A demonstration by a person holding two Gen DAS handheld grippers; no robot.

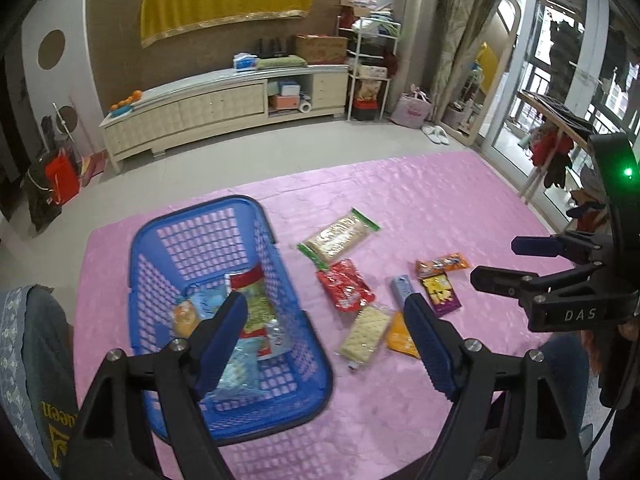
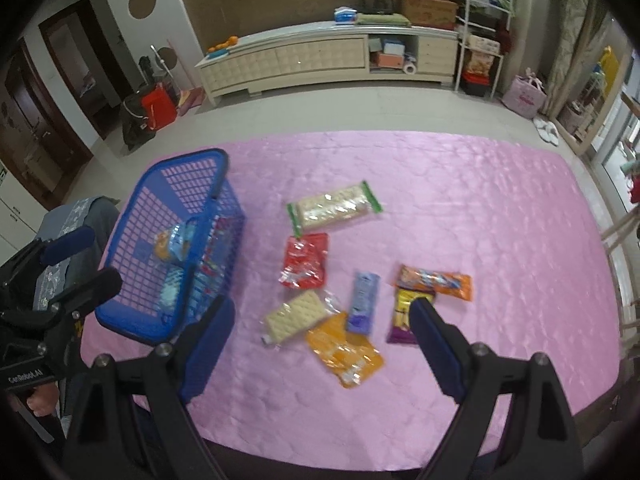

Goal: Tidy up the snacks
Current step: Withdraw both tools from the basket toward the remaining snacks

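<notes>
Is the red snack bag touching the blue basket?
Apart. The right wrist view shows bare pink cloth between the red snack bag and the blue basket.

Blue lattice basket (image 1: 280, 280) on a pink quilted cloth (image 2: 460, 200) (glossy); red packet (image 2: 304, 258), orange packet (image 2: 348, 354).

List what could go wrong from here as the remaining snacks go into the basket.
The cracker pack, orange packet and blue bar overlap, so the open right gripper might pinch two or drag a neighbour. The light blue basket sits near the table edge; a bump from the left gripper might shove it.
</notes>
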